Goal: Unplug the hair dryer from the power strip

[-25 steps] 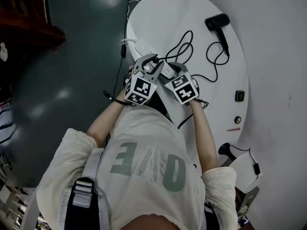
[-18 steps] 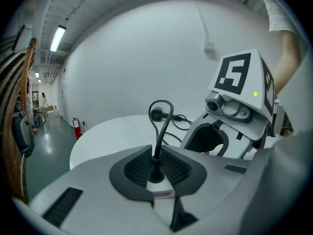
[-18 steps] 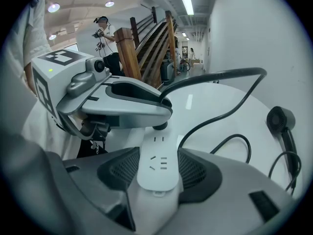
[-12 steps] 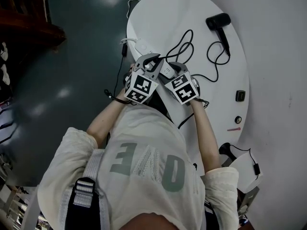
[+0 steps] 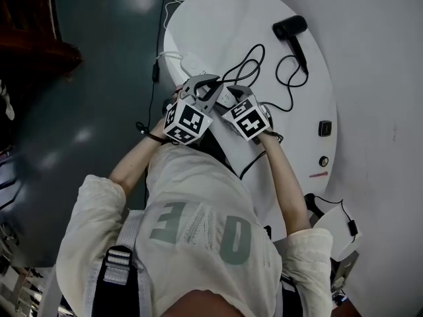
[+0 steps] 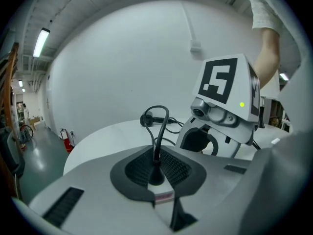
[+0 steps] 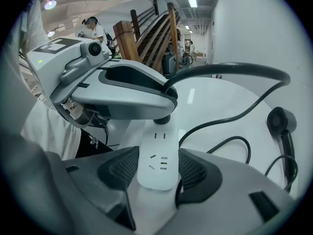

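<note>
The left gripper (image 5: 207,86) is shown in its own view clamped on a black plug (image 6: 156,175), its jaws having just been closing, and the cord (image 6: 159,126) is seen rising from between the pads. The right gripper (image 5: 234,96) is closed on the end of the white power strip (image 7: 157,163). Only the right gripper view shows the strip's empty sockets and the plug's black base against its face. The layout is given by the head view alone: the strip lies at the left edge of the round white table (image 5: 225,12), and the black hair dryer (image 5: 291,28) lies near the far edge, well apart, with its cord looped between. No brand can be read on it. Large grey letters on the person's shirt (image 5: 198,223) cannot be read with certainty.
</note>
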Tool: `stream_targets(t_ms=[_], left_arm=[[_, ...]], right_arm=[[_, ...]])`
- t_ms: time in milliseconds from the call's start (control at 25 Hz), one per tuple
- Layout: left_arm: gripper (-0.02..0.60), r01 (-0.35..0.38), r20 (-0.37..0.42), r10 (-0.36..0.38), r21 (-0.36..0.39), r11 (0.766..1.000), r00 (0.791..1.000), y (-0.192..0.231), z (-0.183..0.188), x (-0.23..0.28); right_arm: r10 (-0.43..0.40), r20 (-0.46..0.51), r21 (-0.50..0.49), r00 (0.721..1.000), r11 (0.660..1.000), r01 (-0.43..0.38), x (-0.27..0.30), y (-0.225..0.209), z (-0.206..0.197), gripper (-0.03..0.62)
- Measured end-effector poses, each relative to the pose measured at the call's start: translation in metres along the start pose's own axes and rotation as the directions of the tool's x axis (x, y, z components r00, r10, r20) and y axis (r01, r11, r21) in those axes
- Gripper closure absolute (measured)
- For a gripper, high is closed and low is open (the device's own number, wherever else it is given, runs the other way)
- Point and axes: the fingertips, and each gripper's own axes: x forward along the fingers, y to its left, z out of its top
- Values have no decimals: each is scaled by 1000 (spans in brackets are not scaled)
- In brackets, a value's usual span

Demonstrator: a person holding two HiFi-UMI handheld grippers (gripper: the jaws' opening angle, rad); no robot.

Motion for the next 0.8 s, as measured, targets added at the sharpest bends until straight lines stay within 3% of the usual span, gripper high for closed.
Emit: stream_targets(t_ms=[280,560,800], left_arm=[[534,39,8,-40,84,996,999,-6,2,4],[565,27,40,-30,75,997,999,-3,16,1],[565,56,-6,-56,58,997,998,-4,12,0]], right_arm=[[30,2,29,1000,999,-30,3,-1,-2,336],[30,-8,23,1000,999,-29,5,-3,-4,330],[24,-9,14,1000,1000,-24,5,-3,-7,330]])
